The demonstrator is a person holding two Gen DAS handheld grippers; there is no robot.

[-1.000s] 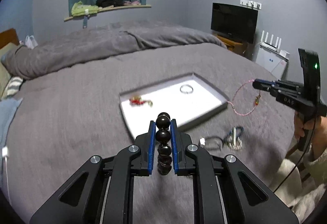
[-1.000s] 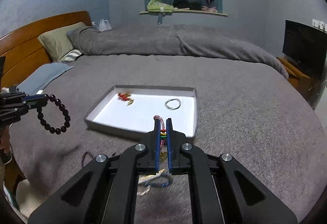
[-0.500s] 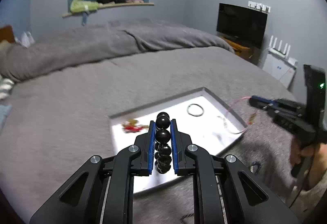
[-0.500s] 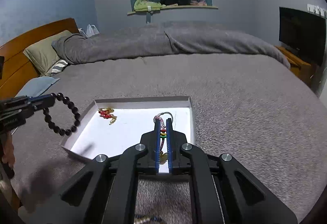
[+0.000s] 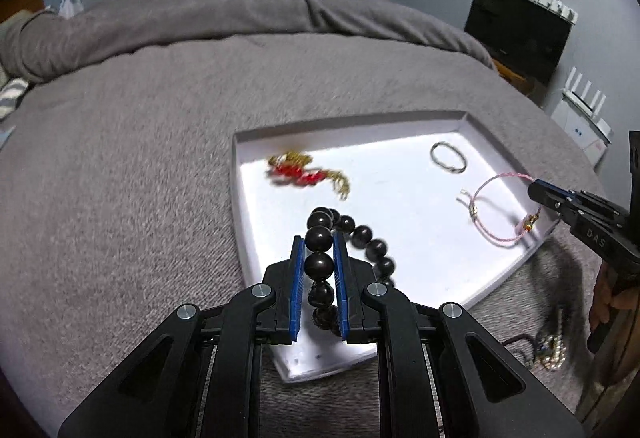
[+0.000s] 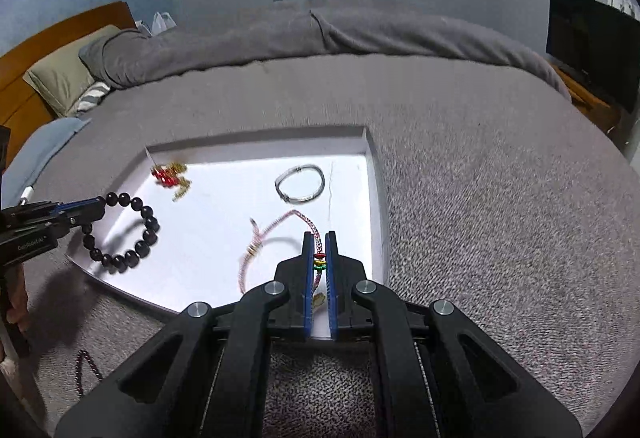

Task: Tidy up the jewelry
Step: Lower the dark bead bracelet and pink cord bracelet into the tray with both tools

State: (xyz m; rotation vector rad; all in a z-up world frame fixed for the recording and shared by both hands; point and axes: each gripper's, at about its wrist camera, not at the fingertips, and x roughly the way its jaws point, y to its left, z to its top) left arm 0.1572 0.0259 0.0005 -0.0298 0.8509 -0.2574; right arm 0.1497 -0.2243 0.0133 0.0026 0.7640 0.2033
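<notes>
Beads first: your left gripper [image 5: 319, 242] has its blue fingers [image 5: 295, 278] clamped on the dark bead bracelet [image 5: 320, 238], and from the right wrist view that bracelet [image 6: 128, 230] hangs as a full loop over the near-left corner of the white tray [image 6: 372, 174], while the left gripper [image 6: 90, 208] reaches in from the side. Over on the other hand, your right gripper [image 6: 319, 238] is pinched tight on the pink cord bracelet [image 6: 276, 226], with its red, yellow and green rings sitting right between the fingers [image 6: 307, 278]. From the left wrist view, the right gripper [image 5: 536, 190] holds the cord bracelet [image 5: 496, 206] by 1 end, its loop spread above the tray's [image 5: 236, 198] right side; whether the loop touches the tray floor, you cannot tell.

Inside the tray already, 2 pieces: a thin silver bangle [image 5: 448, 157] lying flat toward the far right corner, and a red and gold piece [image 5: 304, 172] toward the far left, well apart from each other. The tray sits on the grey bed [image 5: 120, 178]. Outside it, just off the near right edge, a small heap of pale beads and dark cord [image 5: 550, 348] lies on the blanket, and in the right wrist view a dark beaded strand [image 6: 82, 370] lies near the tray's near-left corner.
</notes>
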